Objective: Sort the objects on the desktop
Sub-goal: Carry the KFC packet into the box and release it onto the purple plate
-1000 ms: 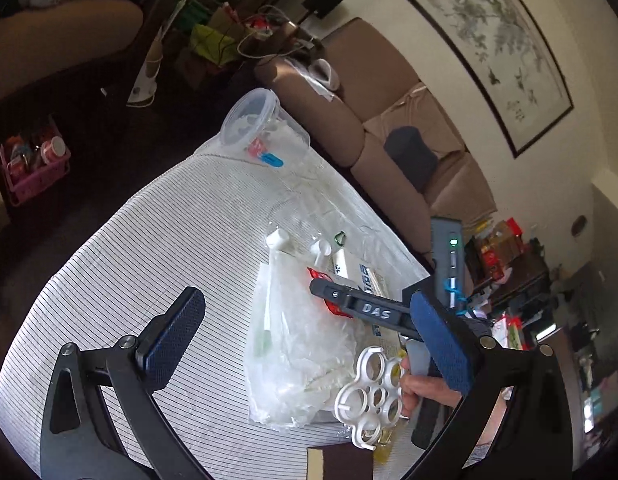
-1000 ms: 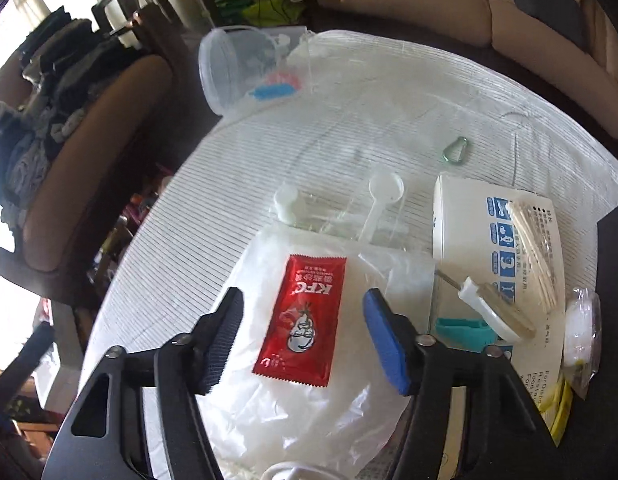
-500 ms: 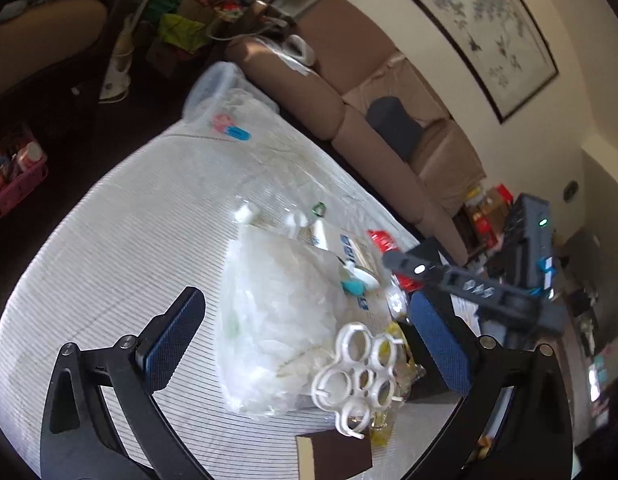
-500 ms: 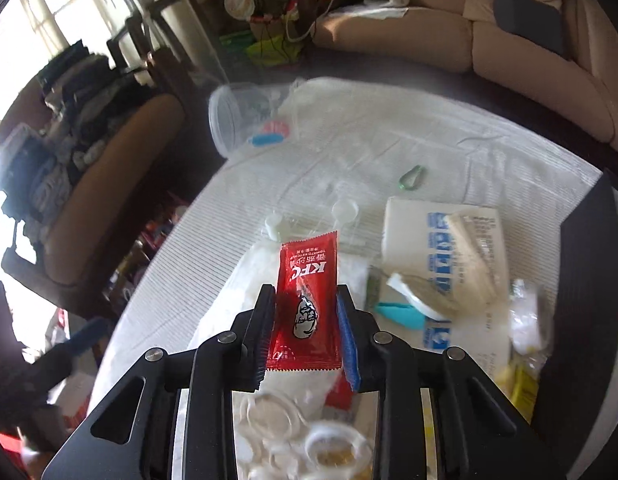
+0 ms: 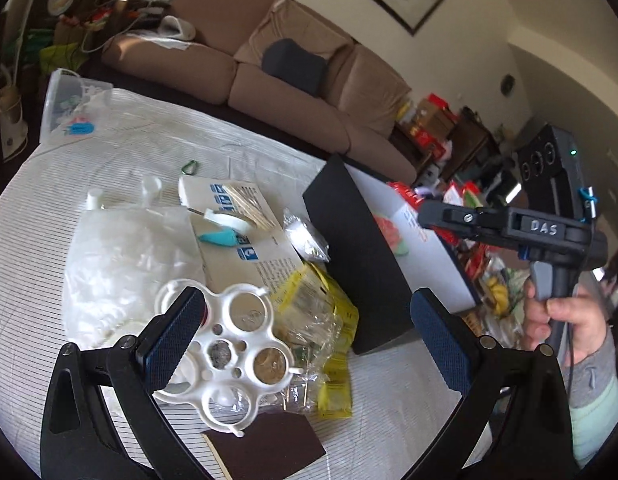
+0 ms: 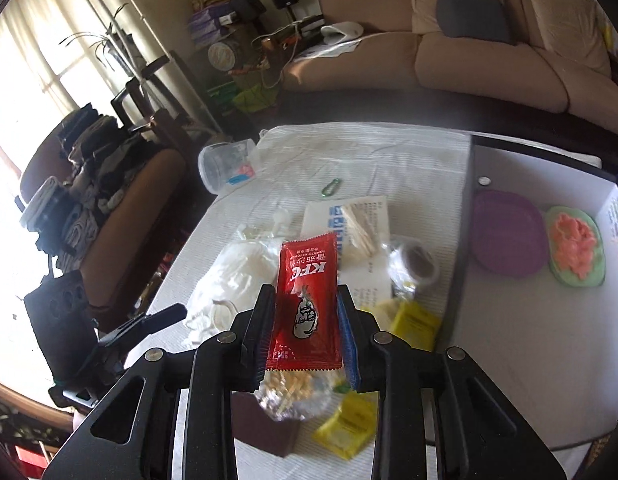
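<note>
Lying heaped mid-counter (image 5: 49, 208): ring holder (image 5: 233, 356) resting on plastic bag (image 5: 121, 256), leaflet (image 5: 245, 240) just behind, toothpicks (image 5: 245, 204) sitting on it. Standing right of the heap, open box (image 6: 509, 340) holding lid (image 6: 507, 240) left of dish (image 6: 575, 246). Lying tipped at far left corner, tub (image 5: 67, 106). Stretching behind, sofa (image 5: 293, 92).

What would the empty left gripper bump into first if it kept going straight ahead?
Probably the white plastic ring tray with round holes, lying right between the open left gripper fingers, on the crinkly clear wrapper. Depth is hard to judge.
</note>
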`<action>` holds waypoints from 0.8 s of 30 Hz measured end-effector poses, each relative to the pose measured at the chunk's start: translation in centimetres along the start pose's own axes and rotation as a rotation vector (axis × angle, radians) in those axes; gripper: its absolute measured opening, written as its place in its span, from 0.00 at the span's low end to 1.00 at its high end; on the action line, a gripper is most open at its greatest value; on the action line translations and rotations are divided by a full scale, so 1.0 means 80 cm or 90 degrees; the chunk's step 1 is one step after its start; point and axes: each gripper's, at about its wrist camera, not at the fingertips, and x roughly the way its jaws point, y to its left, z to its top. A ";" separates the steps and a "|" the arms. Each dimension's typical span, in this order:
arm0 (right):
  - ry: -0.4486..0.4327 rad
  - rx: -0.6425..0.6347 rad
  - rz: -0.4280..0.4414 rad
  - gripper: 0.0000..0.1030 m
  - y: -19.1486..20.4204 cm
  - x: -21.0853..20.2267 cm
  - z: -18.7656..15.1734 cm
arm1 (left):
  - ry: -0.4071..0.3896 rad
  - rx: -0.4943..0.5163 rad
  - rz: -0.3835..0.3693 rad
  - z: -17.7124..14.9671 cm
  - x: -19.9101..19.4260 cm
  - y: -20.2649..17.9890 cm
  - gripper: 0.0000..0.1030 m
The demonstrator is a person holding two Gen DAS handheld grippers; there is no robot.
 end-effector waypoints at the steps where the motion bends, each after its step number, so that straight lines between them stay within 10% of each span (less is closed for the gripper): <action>1: -0.004 0.004 -0.002 0.29 -0.006 -0.006 -0.005 | 0.007 0.009 0.006 -0.002 0.004 -0.005 1.00; 10: -0.051 0.039 -0.007 0.29 -0.065 -0.063 -0.049 | 0.082 0.138 0.046 -0.032 0.046 -0.053 1.00; 24: -0.062 0.126 -0.057 0.30 -0.198 -0.064 -0.039 | 0.019 -0.072 0.112 -0.009 0.015 0.062 1.00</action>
